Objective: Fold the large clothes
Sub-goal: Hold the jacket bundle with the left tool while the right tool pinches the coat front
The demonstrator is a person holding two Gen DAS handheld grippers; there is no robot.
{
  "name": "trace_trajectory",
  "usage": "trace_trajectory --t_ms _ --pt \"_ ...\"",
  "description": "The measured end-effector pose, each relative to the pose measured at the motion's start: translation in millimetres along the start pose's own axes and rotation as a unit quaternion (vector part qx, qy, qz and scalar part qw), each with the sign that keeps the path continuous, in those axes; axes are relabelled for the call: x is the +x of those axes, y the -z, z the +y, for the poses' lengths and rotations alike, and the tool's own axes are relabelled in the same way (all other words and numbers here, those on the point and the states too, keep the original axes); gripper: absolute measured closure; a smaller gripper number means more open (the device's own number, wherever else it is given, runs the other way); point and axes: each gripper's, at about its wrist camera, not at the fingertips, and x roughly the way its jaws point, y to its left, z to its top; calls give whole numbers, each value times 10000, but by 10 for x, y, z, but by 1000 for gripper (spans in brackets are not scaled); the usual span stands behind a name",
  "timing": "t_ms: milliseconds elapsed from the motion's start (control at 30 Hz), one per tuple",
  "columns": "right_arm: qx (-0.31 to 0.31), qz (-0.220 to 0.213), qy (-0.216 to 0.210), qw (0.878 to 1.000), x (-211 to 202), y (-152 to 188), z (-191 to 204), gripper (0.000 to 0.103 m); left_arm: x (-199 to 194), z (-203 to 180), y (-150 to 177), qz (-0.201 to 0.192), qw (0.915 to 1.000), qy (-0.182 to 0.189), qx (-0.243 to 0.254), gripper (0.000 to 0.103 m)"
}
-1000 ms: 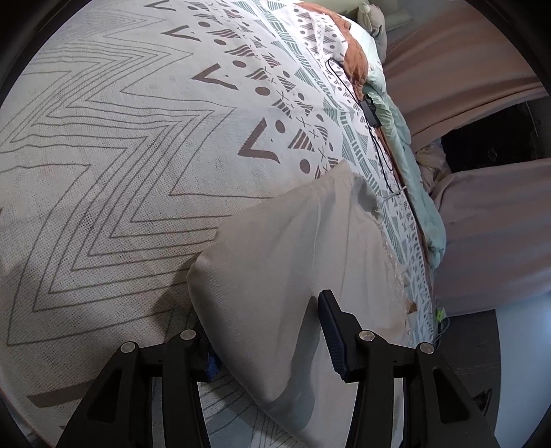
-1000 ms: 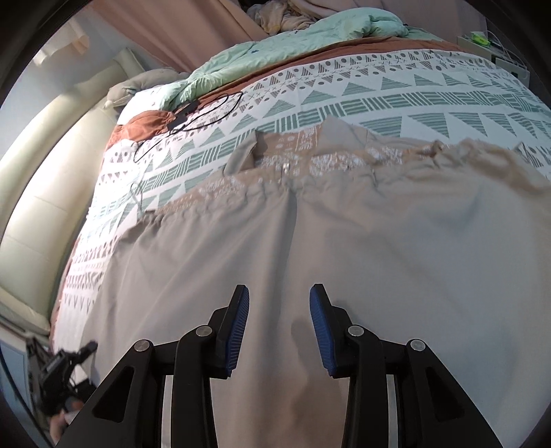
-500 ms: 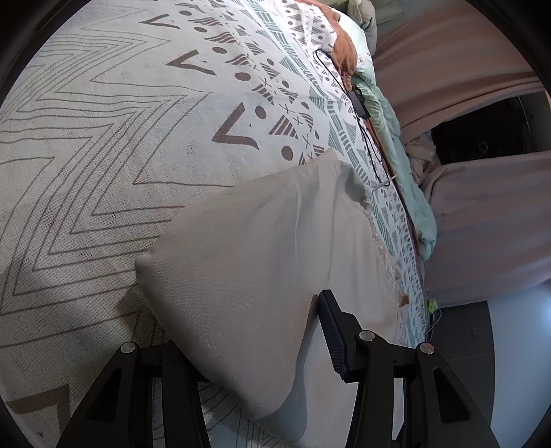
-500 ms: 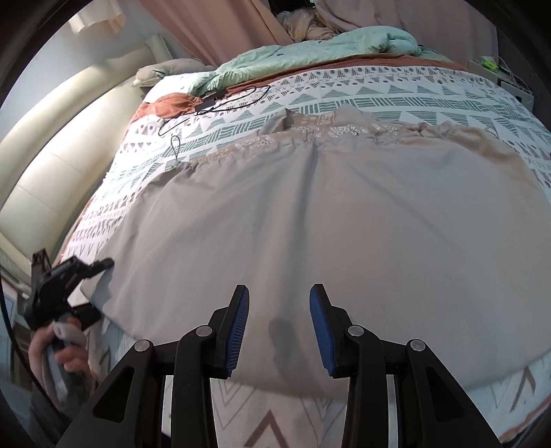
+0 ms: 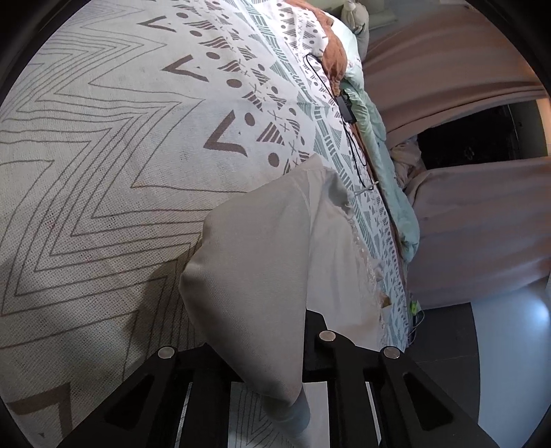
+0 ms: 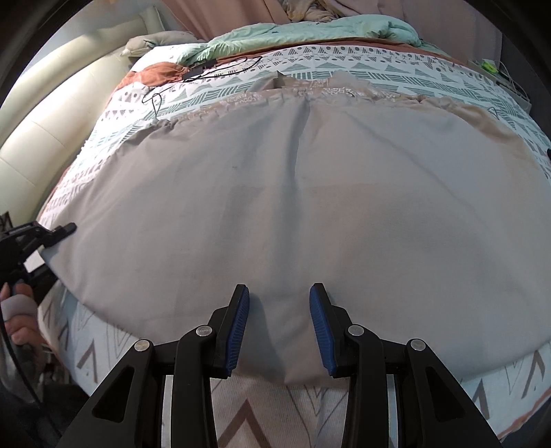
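A large beige garment (image 6: 292, 206) lies spread over the patterned bedspread (image 6: 248, 424), lace trim at its far edge. In the left wrist view a corner of the garment (image 5: 261, 275) is lifted and drapes over my left gripper (image 5: 265, 344), which is shut on it; the cloth hides the fingertips. That gripper also shows at the left of the right wrist view (image 6: 51, 234), at the garment's left edge. My right gripper (image 6: 279, 320) is open, its blue pads either side of the garment's near hem, not gripping it.
A black cable and adapter (image 5: 346, 107) lie on the bedspread (image 5: 103, 155) beyond the garment. A mint-green duvet (image 6: 310, 31) is bunched along the far side. A cream padded headboard (image 6: 51, 113) is at left. Pink curtains (image 5: 465, 224) hang beyond the bed.
My left gripper has closed on the garment's corner and lifted it. My right gripper has drawn back toward the near hem, so more of the garment shows spread flat.
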Motion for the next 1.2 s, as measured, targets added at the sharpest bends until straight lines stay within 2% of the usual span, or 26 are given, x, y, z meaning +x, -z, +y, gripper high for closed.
trace_trajectory --t_ms 100,433,500,667,900,1000,1100,1200 --pt "-17 -16 43 10000 57 -33 4 66 -24 19 -7 18 9999 130 -48 91" --pt "384 146 -357 9985 277 -424 -127 66 -21 53 -68 92 9993 325 -183 92" --pt "356 178 -302 9988 335 -521 -120 68 -19 68 -65 100 9992 307 -229 92" --pt "402 209 -186 9988 499 -815 -147 88 -5 95 -52 109 9992 224 -312 92" --pt "655 263 -293 9971 733 -1201 -278 92 0 111 -34 125 9991 229 -340 92" --pt "810 234 -413 9956 829 -1332 -347 92 -11 110 -43 113 9986 374 -365 93" --pt "1112 218 -703 9911 839 -1359 -447 92 -34 84 -74 102 9960 754 -465 94" --pt "1204 277 -902 9882 781 -1334 -462 88 -77 -90 -81 60 9948 990 -248 95"
